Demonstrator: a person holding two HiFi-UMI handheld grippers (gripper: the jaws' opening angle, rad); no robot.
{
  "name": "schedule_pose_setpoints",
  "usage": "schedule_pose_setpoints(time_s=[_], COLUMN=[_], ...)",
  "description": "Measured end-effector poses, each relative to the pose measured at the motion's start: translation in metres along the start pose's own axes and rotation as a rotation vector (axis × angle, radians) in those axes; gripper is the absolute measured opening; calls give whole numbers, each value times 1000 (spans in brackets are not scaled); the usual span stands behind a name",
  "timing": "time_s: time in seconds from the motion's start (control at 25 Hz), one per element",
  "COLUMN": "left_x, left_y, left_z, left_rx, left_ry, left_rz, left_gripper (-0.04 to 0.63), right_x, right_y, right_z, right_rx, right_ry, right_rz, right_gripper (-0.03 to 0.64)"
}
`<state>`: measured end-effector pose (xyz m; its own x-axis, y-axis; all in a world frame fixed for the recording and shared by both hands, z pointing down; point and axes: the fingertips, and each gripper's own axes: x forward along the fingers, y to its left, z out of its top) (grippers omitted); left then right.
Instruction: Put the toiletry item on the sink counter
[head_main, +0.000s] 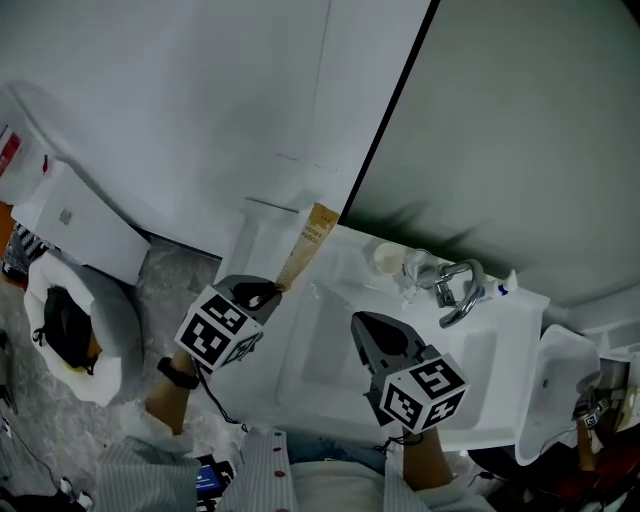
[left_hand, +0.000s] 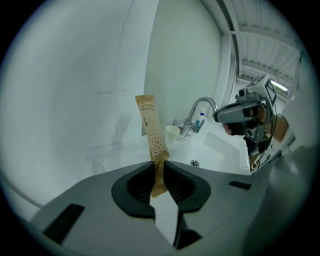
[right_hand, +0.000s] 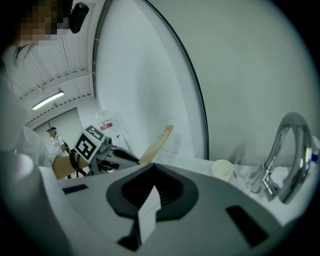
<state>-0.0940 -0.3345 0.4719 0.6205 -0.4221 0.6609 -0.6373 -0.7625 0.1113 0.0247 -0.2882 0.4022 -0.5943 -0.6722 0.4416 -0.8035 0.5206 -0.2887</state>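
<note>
Presently the tan toiletry packet (head_main: 308, 243) is pinched by its lower end in the left gripper (head_main: 268, 293), raised near the far-left edge of the sink counter (head_main: 520, 312). The right gripper (head_main: 366, 326) is clenched on nothing. If released while so steeply tilted, the packet could be tipped into the basin (head_main: 330, 360).

Chrome faucet (head_main: 458, 290); white cup (head_main: 388, 258), clear glass (right_hand: 243, 172) beside it.

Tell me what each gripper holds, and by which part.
The left gripper pinches the brown paper packet by its lower end; the right gripper holds nothing.

Paper cup (head_main: 386, 258), glass (head_main: 415, 268) and faucet (head_main: 460, 290) crowd the counter's (head_main: 508, 350) back edge.
</note>
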Motion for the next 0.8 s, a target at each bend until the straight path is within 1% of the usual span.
schedule_pose_setpoints(time_s=[0.08, 0.28, 0.56, 0.72, 0.8], left_x=[11, 36, 61, 76, 81], left_y=[6, 20, 27, 29, 29], left_z=[-9, -28, -50, -66, -72], left_rx=[8, -4, 34, 14, 15], left_ry=[36, 102, 193, 230, 249], left_rz=[-14, -48, -56, -72, -77], left_gripper=[60, 60, 60, 61, 61], right_x=[4, 16, 32, 42, 46], right_y=[-3, -10, -13, -12, -14], right_z=[-3, -9, -20, -28, -30], right_rx=[7, 28, 48, 61, 64], right_ry=[12, 42, 85, 110, 117], right_rz=[-3, -11, 2, 16, 19], right_gripper=[9, 9, 9, 9, 9])
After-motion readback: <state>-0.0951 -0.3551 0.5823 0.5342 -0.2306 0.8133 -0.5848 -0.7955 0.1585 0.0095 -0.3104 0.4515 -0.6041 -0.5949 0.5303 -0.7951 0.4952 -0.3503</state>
